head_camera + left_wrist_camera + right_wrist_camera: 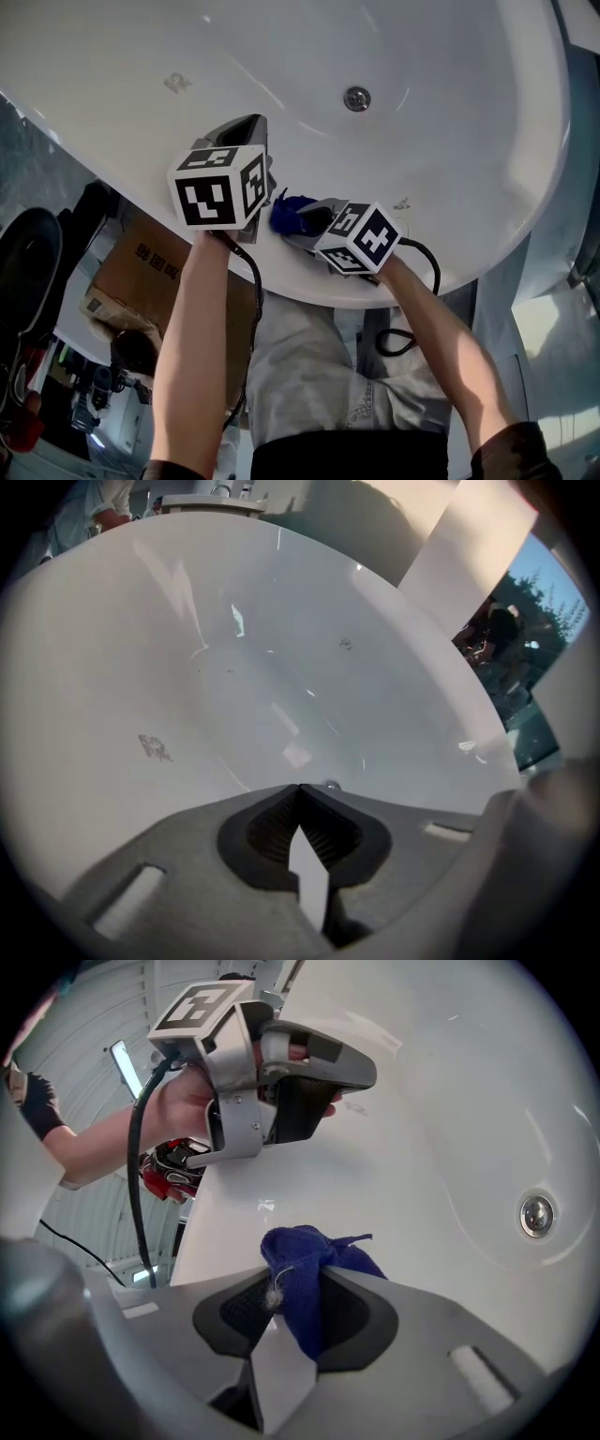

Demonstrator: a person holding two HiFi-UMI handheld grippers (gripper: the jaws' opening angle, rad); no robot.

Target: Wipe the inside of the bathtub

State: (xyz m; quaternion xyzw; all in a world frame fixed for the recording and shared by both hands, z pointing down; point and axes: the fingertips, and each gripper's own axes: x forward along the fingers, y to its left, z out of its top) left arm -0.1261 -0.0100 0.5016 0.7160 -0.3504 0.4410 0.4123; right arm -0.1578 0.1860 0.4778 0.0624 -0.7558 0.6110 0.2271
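Observation:
The white bathtub fills the upper head view, its drain at the far middle. My right gripper rests over the near rim, shut on a bunched blue cloth. The right gripper view shows that cloth pinched between the jaws, with the drain off to the right. My left gripper hovers just left of it above the tub's inner wall. Its jaws meet at the tips with nothing between them. A grey smudge marks the tub wall ahead.
A second small smudge sits on the rim near the right gripper. A cardboard box and dark gear lie on the floor at the left, outside the tub. Black cables trail from both grippers.

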